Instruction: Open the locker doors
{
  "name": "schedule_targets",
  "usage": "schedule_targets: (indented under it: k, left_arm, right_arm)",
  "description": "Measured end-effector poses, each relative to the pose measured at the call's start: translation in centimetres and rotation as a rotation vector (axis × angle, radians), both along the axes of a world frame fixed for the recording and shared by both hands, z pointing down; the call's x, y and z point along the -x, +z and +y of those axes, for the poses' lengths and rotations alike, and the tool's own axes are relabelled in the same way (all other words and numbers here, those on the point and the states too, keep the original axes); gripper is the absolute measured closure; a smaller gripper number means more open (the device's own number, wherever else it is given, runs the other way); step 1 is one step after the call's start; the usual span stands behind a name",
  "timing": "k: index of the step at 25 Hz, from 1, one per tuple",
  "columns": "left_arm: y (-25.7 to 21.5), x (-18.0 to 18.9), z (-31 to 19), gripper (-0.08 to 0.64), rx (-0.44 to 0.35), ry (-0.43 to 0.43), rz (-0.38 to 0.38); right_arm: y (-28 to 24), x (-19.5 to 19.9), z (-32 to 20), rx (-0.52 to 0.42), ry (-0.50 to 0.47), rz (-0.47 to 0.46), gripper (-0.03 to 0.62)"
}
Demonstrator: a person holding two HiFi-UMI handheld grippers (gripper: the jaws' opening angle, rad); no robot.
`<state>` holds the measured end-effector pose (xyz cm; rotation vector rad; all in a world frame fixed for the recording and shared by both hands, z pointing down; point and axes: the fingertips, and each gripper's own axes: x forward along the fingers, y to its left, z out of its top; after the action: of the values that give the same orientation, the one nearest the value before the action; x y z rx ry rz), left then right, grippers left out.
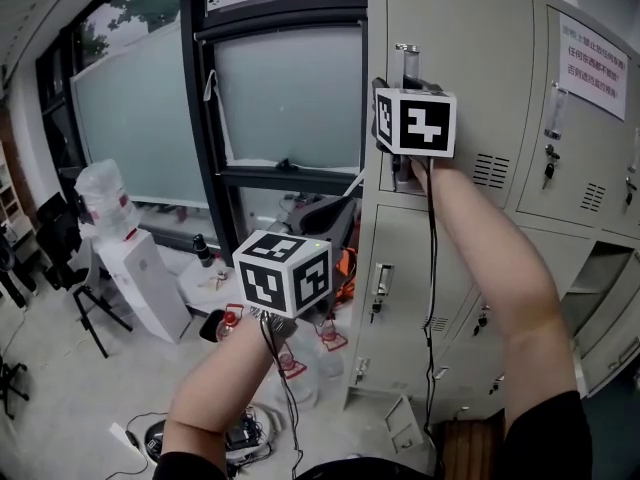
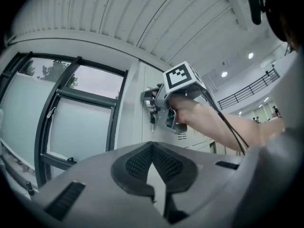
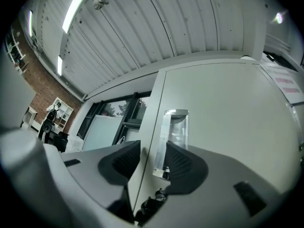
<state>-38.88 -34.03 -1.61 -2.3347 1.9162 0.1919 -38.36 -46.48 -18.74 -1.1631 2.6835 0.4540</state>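
Observation:
A bank of cream lockers (image 1: 470,228) fills the right of the head view. My right gripper (image 1: 402,90) is raised to the upper left locker door (image 1: 470,58), its marker cube in front of the door's lock. In the right gripper view its jaws (image 3: 154,161) stand open, straddling the lower end of the clear handle (image 3: 172,137) and the door's left edge. That door looks flush and closed. My left gripper (image 1: 283,273) hangs low before the window, away from the lockers. Its pads (image 2: 152,148) meet at the tips with nothing between them.
A paper notice (image 1: 592,63) hangs on the neighbouring locker, and a lower locker (image 1: 605,268) at the right stands open. Water bottles (image 1: 105,203), a white box (image 1: 145,283), a tripod (image 1: 95,313) and cables (image 1: 250,433) crowd the floor under the window (image 1: 285,118).

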Motion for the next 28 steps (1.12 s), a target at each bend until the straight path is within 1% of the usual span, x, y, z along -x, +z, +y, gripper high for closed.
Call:
schedule_targets:
  k: [10, 13, 16, 19, 23, 28]
  left_arm:
    - [0.4, -0.4, 2.0, 0.561, 0.007, -0.004, 0.0]
    - [0.3, -0.8, 3.0, 0.561, 0.002, 0.001, 0.004]
    - [0.2, -1.5, 4.2, 0.561, 0.002, 0.01, 0.002]
    - [0.3, -2.2, 5.6, 0.561, 0.002, 0.022, 0.005]
    - [0.3, -3.0, 7.5, 0.561, 0.01, 0.034, 0.0]
    - [0.8, -4.1, 9.7, 0.561, 0.029, 0.045, -0.01]
  right_arm:
    - [0.1, -1.0, 2.4, -0.043, 0.017, 0.011, 0.425]
    - [0.4, -1.2, 3.4, -0.063, 0.011, 0.028, 0.426]
    - [0.6, -2.0, 4.6, -0.071, 0.027, 0.042, 0.429]
    - [0.6, -3.1, 5.8, -0.072, 0.046, 0.045, 0.446]
    - [0.6, -4.3, 7.2, -0.06, 0.055, 0.039, 0.449]
    - [0.8, -6.2, 9.1, -0.037, 0.012, 0.003, 0.459]
